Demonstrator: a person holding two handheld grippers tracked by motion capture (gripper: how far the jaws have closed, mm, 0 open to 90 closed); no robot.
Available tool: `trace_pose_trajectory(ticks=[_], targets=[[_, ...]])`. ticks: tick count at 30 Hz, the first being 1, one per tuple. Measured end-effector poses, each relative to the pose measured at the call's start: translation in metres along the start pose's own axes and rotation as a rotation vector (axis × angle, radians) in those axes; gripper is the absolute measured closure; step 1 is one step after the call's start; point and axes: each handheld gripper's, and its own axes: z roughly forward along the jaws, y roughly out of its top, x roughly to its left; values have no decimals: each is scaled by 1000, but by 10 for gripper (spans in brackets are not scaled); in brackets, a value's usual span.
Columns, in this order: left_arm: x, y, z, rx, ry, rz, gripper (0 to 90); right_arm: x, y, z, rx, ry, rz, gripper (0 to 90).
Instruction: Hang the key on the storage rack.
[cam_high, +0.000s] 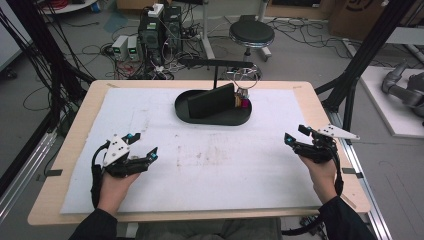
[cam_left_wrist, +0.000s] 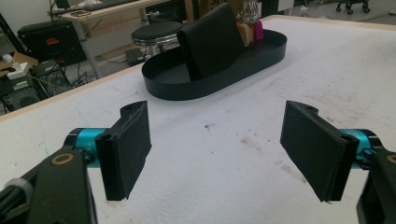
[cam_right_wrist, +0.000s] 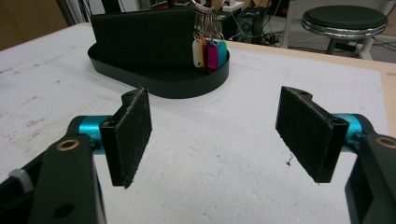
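Note:
A black oval tray (cam_high: 210, 121) stands at the far middle of the white mat (cam_high: 150, 185). In it leans an upright black flat block (cam_high: 212, 102). A bunch of coloured key tags (cam_high: 243, 101) hangs on a ring at the tray's right end, under a thin black stand arm (cam_high: 215, 62). My left gripper (cam_high: 144, 146) rests low over the mat at the near left, open and with nothing in it. My right gripper (cam_high: 295, 133) sits at the near right, open and likewise holding nothing. The left gripper (cam_left_wrist: 219, 149) faces the tray (cam_left_wrist: 196, 88); the right gripper (cam_right_wrist: 217, 140) faces the tags (cam_right_wrist: 210, 53).
The wooden table edge (cam_high: 325, 125) frames the mat. A black stool (cam_high: 251, 34), electronics boxes (cam_high: 160, 30) and loose cables lie on the floor beyond the table. Dark metal frame posts (cam_high: 365, 55) stand at the right.

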Motion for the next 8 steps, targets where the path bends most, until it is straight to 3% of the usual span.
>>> trace_pose_trajectory(ticks=[8], targets=[[1,-1,0,13,-5,-9,241,-2,0,3,-1,-4,9,259]])
